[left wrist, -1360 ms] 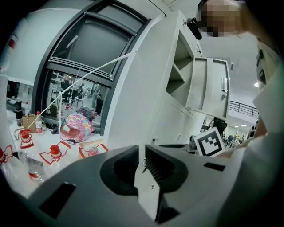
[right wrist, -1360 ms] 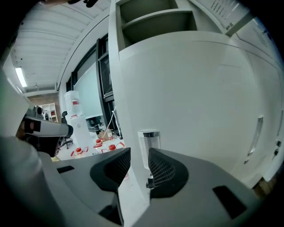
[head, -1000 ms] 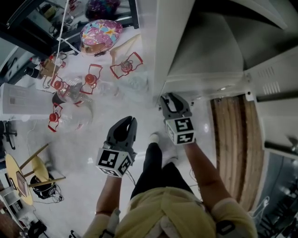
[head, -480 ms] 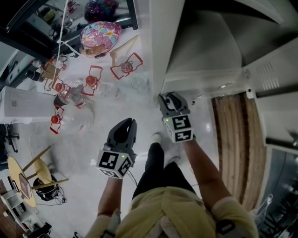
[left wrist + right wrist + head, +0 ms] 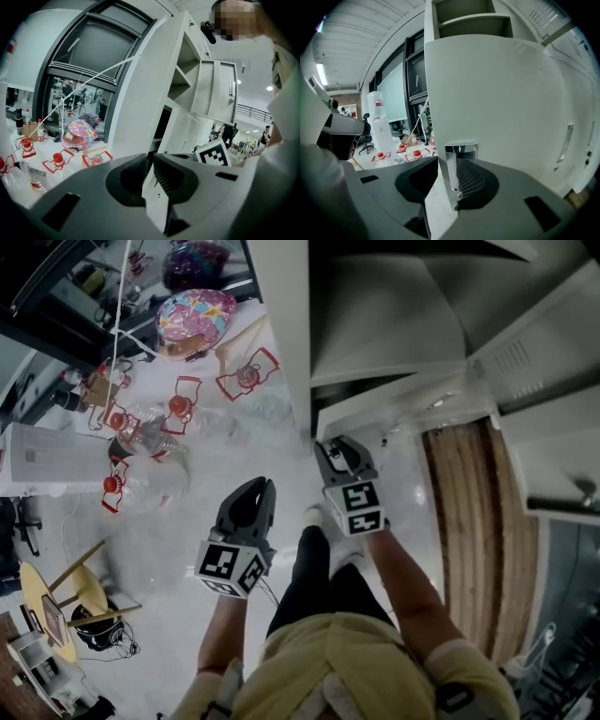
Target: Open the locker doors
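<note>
Right tongs (image 5: 336,448): clenched on the chrome handle (image 5: 461,164) of a white door (image 5: 501,89), the handle upright against the right pad. That door stands partly swung out from the locker (image 5: 281,324); doors beside it hang open too. Left tongs (image 5: 255,491): jaws drawn together, empty, hanging over the floor (image 5: 187,521), apart from the locker.

Clear bottles (image 5: 141,427) with red caps lie on the pale floor (image 5: 187,540), ahead and left of the left claw (image 5: 261,488). Farther off sits a pink patterned helmet (image 5: 195,317). A wooden stool (image 5: 33,601) stands far left of that claw. A wood strip (image 5: 469,521) runs right of the right claw (image 5: 330,448).
</note>
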